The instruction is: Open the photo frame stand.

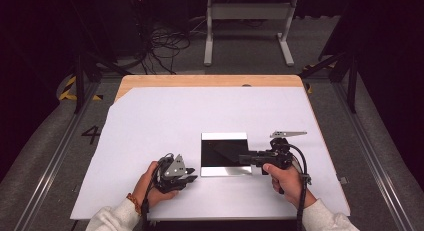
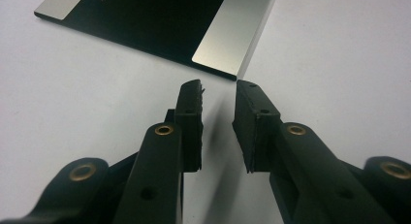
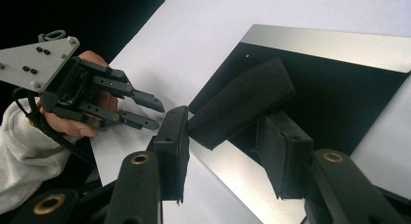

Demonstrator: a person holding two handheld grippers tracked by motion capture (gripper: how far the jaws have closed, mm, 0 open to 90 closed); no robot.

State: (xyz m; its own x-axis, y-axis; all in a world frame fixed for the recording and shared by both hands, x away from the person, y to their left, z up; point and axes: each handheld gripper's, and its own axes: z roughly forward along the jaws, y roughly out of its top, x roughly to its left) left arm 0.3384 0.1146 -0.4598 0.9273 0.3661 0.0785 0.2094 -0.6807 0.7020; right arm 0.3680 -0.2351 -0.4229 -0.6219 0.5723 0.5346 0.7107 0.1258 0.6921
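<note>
A square mirror plate [image 1: 224,137] lies flat on the white table cover, dark in the middle with bright strips along its far and near sides. My right gripper [image 1: 243,158] reaches in level over the plate's near right part. In the right gripper view its jaws [image 3: 223,118] are shut on a black foam block [image 3: 242,103] that sits slanted between the pads just above the mirror plate [image 3: 329,42]. My left gripper [image 1: 191,180] rests on the cover just left of the plate's near left corner. Its jaws [image 2: 218,86] stand slightly open with nothing between them, pointing at a corner of the mirror plate [image 2: 228,35].
The white cover [image 1: 165,116] spans most of the wooden table [image 1: 210,80]. From the right gripper view, the left hand and the left gripper [image 3: 157,115] sit near the cover's edge. Beyond the table are floor cables [image 1: 162,46] and a white stand [image 1: 247,13].
</note>
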